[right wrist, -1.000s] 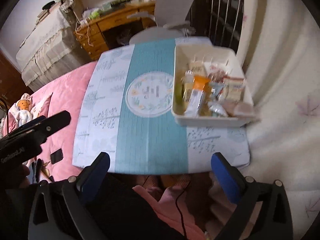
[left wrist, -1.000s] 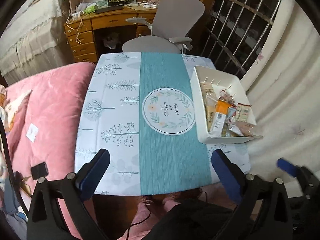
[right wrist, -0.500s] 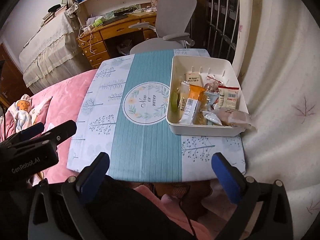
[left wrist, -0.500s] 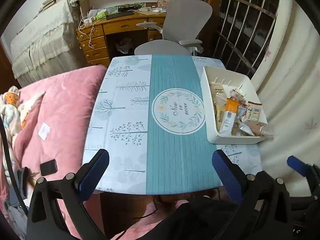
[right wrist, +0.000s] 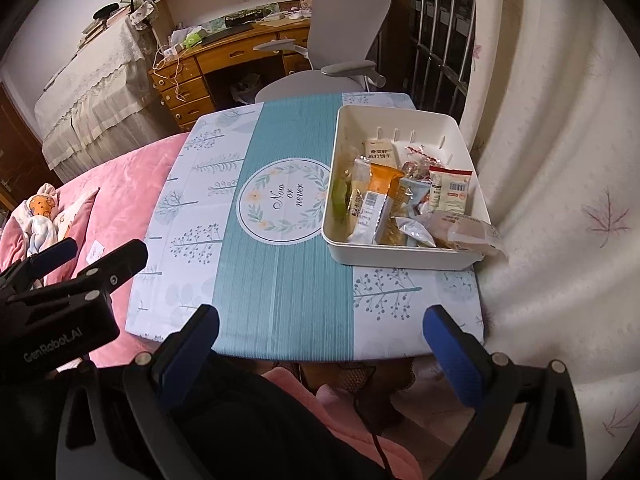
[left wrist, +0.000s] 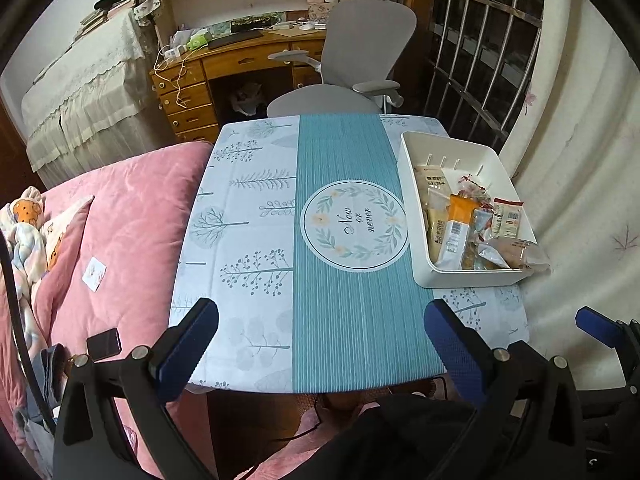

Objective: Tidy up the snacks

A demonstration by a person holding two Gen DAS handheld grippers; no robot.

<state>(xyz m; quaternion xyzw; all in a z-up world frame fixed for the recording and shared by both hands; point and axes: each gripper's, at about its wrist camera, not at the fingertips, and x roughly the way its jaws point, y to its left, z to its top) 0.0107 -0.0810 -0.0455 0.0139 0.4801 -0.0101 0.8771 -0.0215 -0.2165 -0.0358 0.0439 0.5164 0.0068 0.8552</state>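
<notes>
Both grippers (left wrist: pixel 320 344) (right wrist: pixel 320 344) spread, snack tray (right wrist: pixel 460 258) well beyond fingertips

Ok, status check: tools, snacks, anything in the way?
Left tool open, empty. Right tool open, empty, short of the table. Snacks piled in white bin, one clear packet overhanging its rim. Nothing blocking the bin.

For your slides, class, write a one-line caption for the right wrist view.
Open right claw hovers before a table where a white bin holds snack packets.
</notes>
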